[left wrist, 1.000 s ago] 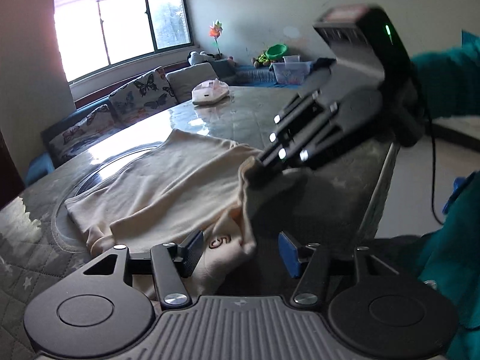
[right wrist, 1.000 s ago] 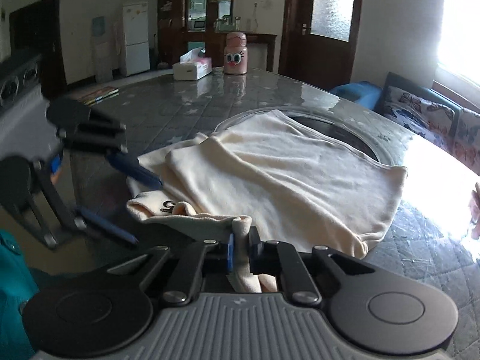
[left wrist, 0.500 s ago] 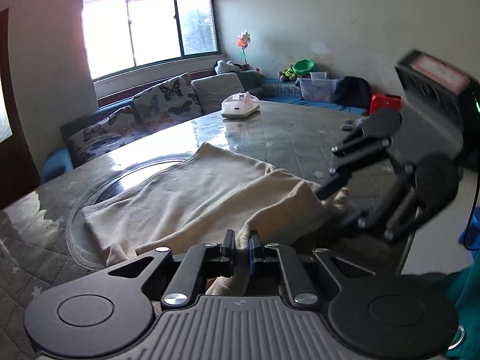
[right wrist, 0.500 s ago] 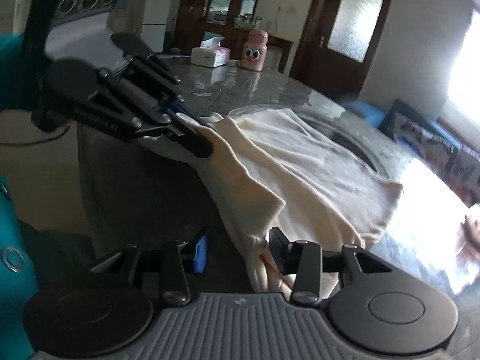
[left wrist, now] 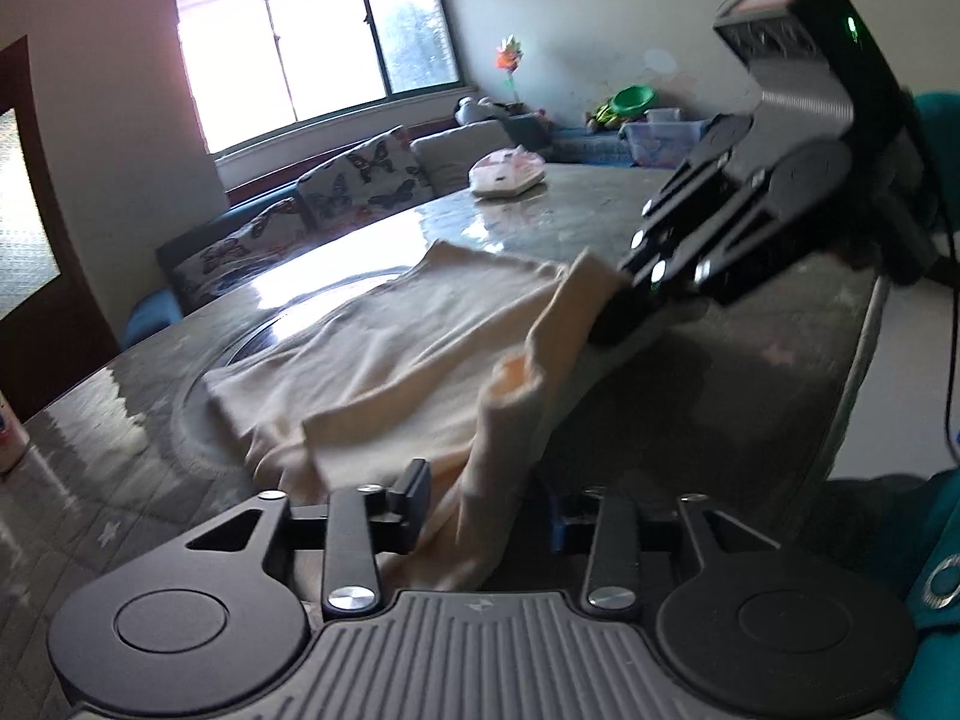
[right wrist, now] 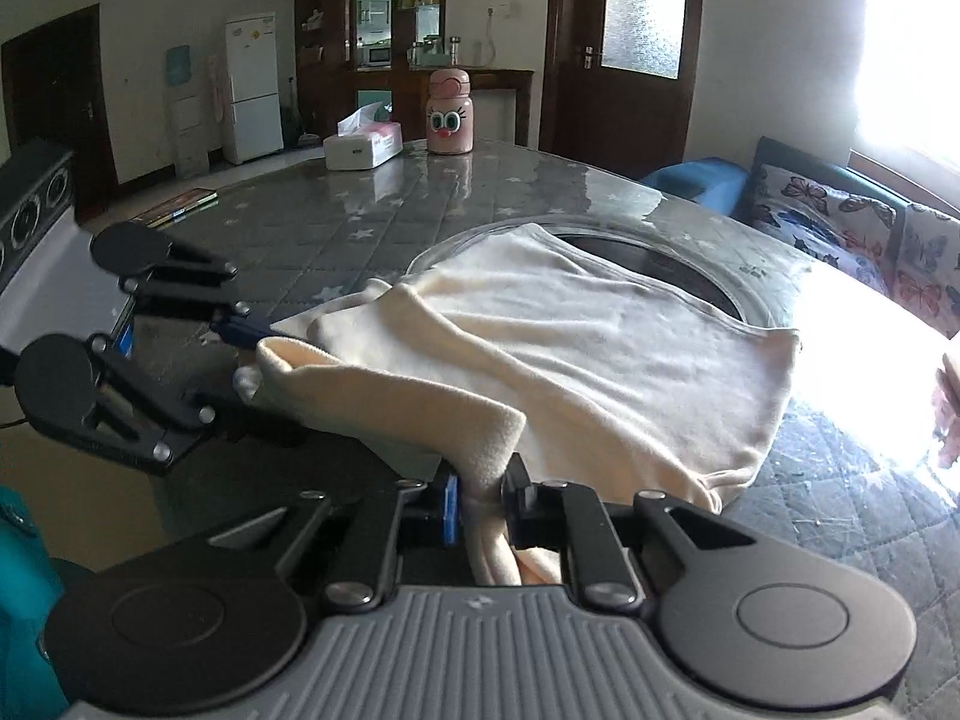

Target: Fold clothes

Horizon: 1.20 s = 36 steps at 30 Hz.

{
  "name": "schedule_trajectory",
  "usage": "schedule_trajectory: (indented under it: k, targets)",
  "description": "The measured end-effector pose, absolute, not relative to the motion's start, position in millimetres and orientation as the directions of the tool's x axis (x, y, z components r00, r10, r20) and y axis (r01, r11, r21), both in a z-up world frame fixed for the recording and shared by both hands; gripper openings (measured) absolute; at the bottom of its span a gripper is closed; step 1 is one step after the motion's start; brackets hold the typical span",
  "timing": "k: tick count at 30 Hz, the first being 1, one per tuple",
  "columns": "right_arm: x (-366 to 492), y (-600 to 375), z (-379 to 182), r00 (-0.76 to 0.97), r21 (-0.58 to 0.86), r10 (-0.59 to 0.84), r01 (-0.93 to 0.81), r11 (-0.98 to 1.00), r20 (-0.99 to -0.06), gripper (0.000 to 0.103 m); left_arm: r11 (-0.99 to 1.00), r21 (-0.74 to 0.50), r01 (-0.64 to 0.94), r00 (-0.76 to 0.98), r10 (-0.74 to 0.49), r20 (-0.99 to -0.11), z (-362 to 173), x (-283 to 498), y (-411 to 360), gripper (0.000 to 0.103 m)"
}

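Note:
A cream garment [right wrist: 600, 348] lies spread on the grey quilted table [right wrist: 372, 222], over a round inset. It also shows in the left wrist view [left wrist: 408, 360]. My right gripper [right wrist: 483, 495] is shut on a raised fold of the garment near the table's front edge. It also shows in the left wrist view [left wrist: 618, 318], pinching the cloth. My left gripper [left wrist: 489, 498] is open, with a strip of the garment hanging between its fingers. It shows in the right wrist view [right wrist: 240, 354], jaws apart around the garment's end.
A tissue box [right wrist: 363, 144] and a pink bottle [right wrist: 450, 114] stand at the table's far side. A white pack [left wrist: 507, 174] lies on the table toward the window. A sofa with butterfly cushions [left wrist: 354, 180] runs along the table. The table edge [left wrist: 852, 396] drops off close by.
My left gripper, shut on the garment half a second ago, has opened. My right gripper, open half a second ago, has shut on a fold and lifted it.

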State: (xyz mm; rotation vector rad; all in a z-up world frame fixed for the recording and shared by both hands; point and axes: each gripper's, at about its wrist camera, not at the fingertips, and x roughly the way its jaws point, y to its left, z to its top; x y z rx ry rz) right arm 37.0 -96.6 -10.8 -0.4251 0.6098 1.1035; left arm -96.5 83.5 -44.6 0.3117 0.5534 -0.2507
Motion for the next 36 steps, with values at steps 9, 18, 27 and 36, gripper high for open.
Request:
schedule_trajectory:
  k: [9, 18, 27, 36]
  targets:
    - [19.6, -102.5, -7.2, 0.337, -0.058, 0.710, -0.921, 0.386, -0.618, 0.008, 0.933, 0.160, 0.322, 0.812, -0.185, -0.554, -35.1, -98.1, 93.8, 0.008]
    - [-11.8, -132.0, 25.4, 0.241, -0.020, 0.738, -0.955, 0.295, -0.631, 0.008, 0.907, 0.095, 0.410, 0.774, -0.291, -0.563, 2.5, -137.5, 90.2, 0.007]
    - [-39.5, -155.6, 65.3, 0.142, 0.057, 0.731, -0.969, 0.239, -0.667, 0.008, 0.887, 0.056, 0.458, 0.743, -0.347, -0.572, 32.8, -168.1, 81.9, 0.005]
    - [22.4, -135.1, 73.6, 0.207, 0.104, 0.740, -0.931, 0.351, -0.640, 0.008, 0.891, 0.133, 0.434, 0.769, -0.290, -0.569, 29.2, -92.6, 95.8, 0.005]
